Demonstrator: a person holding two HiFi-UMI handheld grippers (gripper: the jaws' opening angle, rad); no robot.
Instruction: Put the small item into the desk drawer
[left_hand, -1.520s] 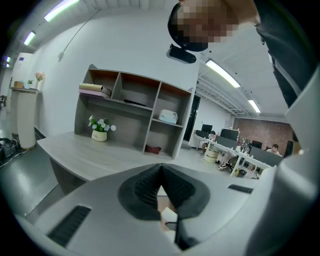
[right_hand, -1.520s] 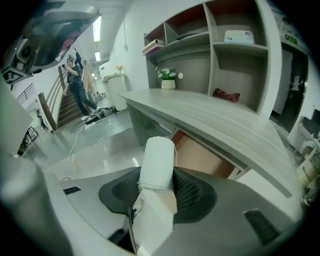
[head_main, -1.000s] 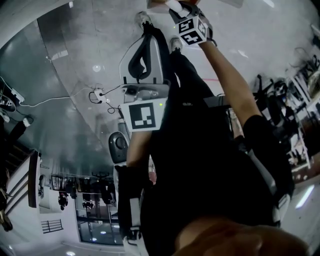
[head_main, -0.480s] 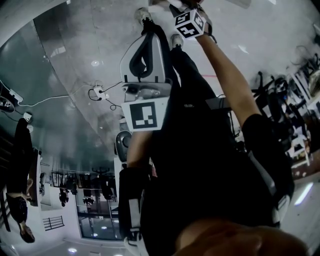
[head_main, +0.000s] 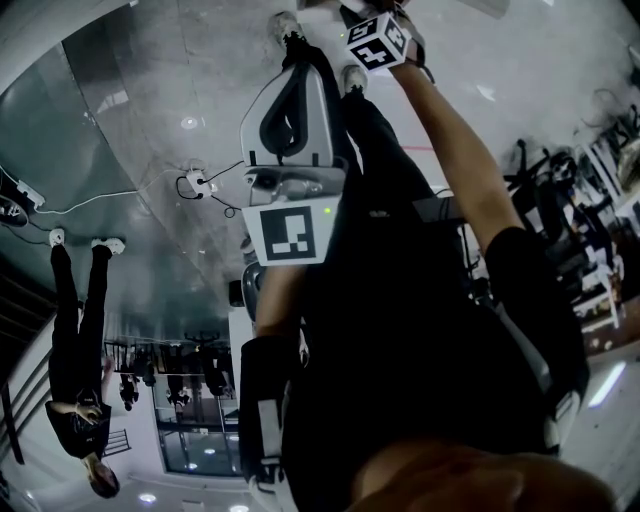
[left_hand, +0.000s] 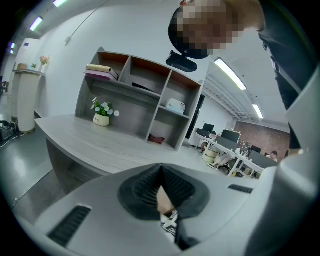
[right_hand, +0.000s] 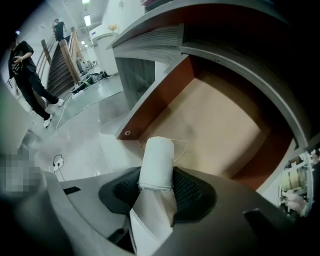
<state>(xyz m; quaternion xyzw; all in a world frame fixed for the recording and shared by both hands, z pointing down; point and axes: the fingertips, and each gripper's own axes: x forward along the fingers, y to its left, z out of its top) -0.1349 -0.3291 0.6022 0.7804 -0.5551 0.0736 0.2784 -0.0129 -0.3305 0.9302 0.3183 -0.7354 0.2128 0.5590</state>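
Observation:
My right gripper (right_hand: 157, 189) is shut on a small white roll of cloth (right_hand: 156, 161), which stands out past the jaws with a loose thread at its end. The roll hangs over the open desk drawer (right_hand: 225, 125), which has a tan bottom and red-brown sides. In the head view that gripper's marker cube (head_main: 378, 42) is at the top edge, at the end of my outstretched arm. My left gripper (head_main: 290, 112) is held close to my body, shut, with nothing between its pads (left_hand: 150, 187).
The grey desk (left_hand: 100, 142) carries a shelf unit (left_hand: 145, 95) and a small potted plant (left_hand: 101, 118). A person in black (head_main: 80, 350) stands on the glossy floor to the left. A cable and socket (head_main: 195, 184) lie on the floor.
A person in black has walked into the head view at the left. My right gripper has moved slightly further away toward the top edge. The left gripper has stayed put.

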